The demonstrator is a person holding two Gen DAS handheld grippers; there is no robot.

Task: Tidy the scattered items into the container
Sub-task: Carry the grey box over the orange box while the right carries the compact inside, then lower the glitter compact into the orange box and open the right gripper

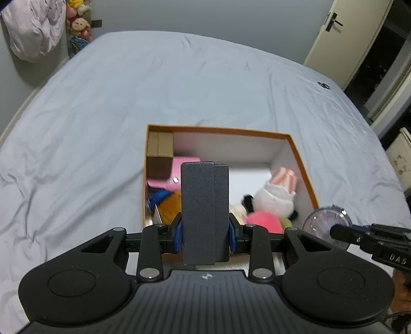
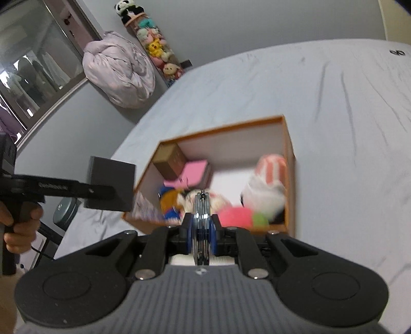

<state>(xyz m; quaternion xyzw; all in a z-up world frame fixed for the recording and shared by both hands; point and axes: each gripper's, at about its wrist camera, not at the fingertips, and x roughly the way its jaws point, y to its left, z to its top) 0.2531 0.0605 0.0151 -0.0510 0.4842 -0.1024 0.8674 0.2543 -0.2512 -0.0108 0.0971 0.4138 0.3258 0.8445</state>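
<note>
Jaws clamp grey case [image 1: 204, 210] left, round mirror [image 2: 201, 226] right

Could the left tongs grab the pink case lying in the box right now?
Probably not: the left tongs are shut on a grey box, so the pink case in the orange box stays out of their grip.

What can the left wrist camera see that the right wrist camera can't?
Only the left wrist view shows the open door and the sparkly face of the round item in the right gripper.

Only the right wrist view shows the window, a toy panda up high, and the person's hand.

Both show the orange box on the bed, with the pink box and white plush inside. Both also show the grey case clamped in the left gripper.
</note>
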